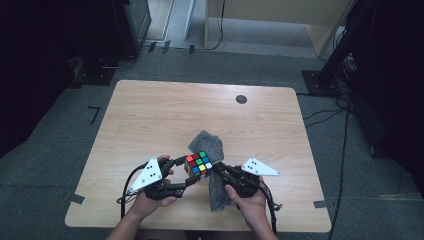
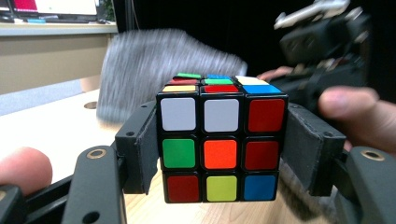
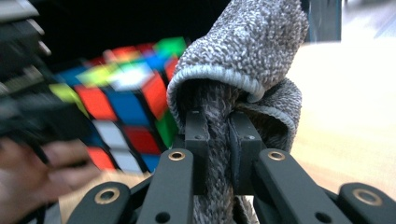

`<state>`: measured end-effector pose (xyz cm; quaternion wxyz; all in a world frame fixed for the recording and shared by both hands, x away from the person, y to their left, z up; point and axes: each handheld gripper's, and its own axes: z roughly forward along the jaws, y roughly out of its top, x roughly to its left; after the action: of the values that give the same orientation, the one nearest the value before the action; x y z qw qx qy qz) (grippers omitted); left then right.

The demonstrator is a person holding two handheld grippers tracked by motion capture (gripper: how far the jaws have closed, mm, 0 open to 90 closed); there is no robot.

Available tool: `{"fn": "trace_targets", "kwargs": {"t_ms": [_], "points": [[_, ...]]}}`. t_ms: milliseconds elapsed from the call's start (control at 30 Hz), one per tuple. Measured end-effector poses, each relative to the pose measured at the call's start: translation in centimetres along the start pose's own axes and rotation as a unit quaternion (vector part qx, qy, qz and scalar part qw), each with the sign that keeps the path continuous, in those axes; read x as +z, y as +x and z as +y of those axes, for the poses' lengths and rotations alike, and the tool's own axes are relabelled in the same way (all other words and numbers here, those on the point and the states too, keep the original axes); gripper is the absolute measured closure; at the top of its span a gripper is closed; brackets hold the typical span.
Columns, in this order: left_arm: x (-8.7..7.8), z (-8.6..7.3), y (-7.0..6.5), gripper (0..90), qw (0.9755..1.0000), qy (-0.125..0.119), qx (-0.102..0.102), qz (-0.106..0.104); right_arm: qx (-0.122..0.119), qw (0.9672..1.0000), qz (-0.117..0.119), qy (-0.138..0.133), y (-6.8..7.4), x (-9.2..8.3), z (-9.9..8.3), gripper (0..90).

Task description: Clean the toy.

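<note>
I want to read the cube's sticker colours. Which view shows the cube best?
The left gripper view: the cube faces the camera sharply, clamped by the left hand-held gripper. The high view shows it small; the right gripper view shows it blurred beside the grey cloth.

Black tongs (image 3: 218,140) pinch a grey knitted cloth (image 3: 243,65); a blurred colourful puzzle cube (image 3: 123,100) sits close on its left.
</note>
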<state>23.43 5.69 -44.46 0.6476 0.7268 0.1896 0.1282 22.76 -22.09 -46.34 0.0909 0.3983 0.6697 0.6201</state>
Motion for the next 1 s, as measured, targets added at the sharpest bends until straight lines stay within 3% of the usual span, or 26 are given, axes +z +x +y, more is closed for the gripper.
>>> {"fn": "trace_targets", "kwargs": {"t_ms": [100,300,400,467,533,633,700,833,900,1000], "points": [[-0.1,0.0,0.1,34.8,0.9999,0.006,0.007,0.005,0.002,1.0000,-0.002,0.008,-0.1,0.2,-0.2,80.7],[0.1,-0.2,0.0,34.8,0.9993,0.021,0.026,0.016,0.004,0.9990,0.007,-0.045,0.5,-1.3,1.4,80.6],[0.0,0.0,-0.1,34.8,0.9994,0.017,0.026,0.016,-0.001,0.9995,0.004,-0.032,0.5,-1.0,1.1,80.6],[0.0,0.0,-0.1,34.8,0.9993,0.017,0.028,0.019,0.001,1.0000,-0.002,-0.009,0.3,-0.5,0.6,80.6],[0.0,-0.1,0.0,34.8,0.9988,0.025,0.033,0.026,-0.015,0.9994,-0.031,0.001,0.4,-0.4,0.4,80.6],[0.6,-0.5,0.0,34.8,0.9952,0.059,0.059,0.053,-0.017,0.9979,-0.055,-0.030,0.7,-1.3,1.2,80.3],[1.1,-1.0,-0.3,34.8,0.9913,0.084,0.077,0.066,-0.040,0.9965,-0.059,-0.044,1.5,-1.7,1.8,80.3],[2.2,-1.6,-1.3,34.8,0.9852,0.115,0.107,0.069,-0.069,0.9969,-0.015,-0.035,3.6,-1.1,2.1,79.7],[2.5,-1.6,-1.8,34.8,0.9841,0.116,0.117,0.067,-0.080,0.9966,0.011,-0.014,4.7,-0.4,1.8,79.5],[2.4,-1.4,-2.1,34.8,0.9849,0.109,0.119,0.063,-0.098,0.9951,-0.001,0.004,5.0,0.1,1.4,79.4]]}}
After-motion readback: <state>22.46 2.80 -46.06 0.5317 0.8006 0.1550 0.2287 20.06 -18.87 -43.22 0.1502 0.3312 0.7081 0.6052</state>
